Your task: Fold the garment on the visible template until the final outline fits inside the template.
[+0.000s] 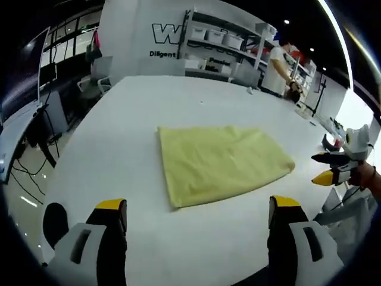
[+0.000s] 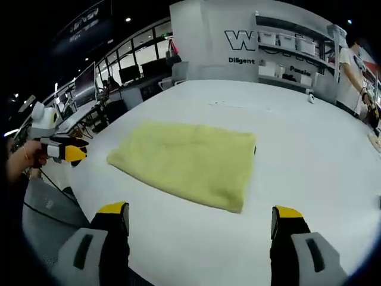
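You are holding both grippers, left gripper (image 1: 199,217) and right gripper (image 2: 199,220), wide apart and empty, the folded yellow garment (image 1: 220,162) lying mid-frame, long axis running left-right on the white table (image 1: 137,107).

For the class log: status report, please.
Left claw open, right claw open, both empty. Yellow garment folded flat on white table. Nothing in the way.

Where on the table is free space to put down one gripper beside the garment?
The table is bare on every side of the yellow garment. The widest patch lies beyond it, toward the shelves. Another strip runs between the garment and the left gripper. It is tighter where the right gripper hovers at the table edge.
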`<state>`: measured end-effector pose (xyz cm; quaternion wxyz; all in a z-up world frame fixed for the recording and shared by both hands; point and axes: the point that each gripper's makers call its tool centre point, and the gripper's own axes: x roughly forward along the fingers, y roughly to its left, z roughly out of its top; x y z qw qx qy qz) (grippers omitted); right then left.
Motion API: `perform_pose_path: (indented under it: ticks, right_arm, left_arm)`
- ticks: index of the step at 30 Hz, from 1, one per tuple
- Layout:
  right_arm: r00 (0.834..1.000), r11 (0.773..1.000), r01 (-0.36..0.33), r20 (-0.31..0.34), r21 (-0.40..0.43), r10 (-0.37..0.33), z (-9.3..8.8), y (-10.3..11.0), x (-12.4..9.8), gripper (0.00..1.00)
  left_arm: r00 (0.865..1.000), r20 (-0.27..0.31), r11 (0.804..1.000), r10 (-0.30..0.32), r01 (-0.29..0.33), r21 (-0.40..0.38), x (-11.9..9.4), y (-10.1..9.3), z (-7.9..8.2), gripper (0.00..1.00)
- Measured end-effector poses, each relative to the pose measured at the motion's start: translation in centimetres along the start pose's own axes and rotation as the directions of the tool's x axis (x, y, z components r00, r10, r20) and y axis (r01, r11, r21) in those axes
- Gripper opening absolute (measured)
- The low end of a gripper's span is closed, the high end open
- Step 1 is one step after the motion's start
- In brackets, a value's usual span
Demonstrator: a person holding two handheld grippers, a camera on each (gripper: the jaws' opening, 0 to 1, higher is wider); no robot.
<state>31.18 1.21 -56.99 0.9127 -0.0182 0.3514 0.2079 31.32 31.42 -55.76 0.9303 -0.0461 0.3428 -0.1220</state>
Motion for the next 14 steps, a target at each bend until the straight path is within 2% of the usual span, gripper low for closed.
perform_pose_path:
  ticks: [3, 14]
  right_arm:
    - [1.000, 1.000, 0.005, 0.008, 0.002, -0.005, -0.1, -0.2, -0.7, 0.99]
    - [1.000, 1.000, 0.019, 0.010, 0.011, -0.019, -0.5, -0.5, -1.4, 0.99]
  left_arm:
    - [1.000, 0.015, 1.000, -0.005, 0.005, -0.014, -0.5, -0.2, 0.0, 0.99]
    - [1.000, 0.011, 1.000, 0.002, -0.002, -0.008, -1.0, 0.0, 0.0, 0.99]
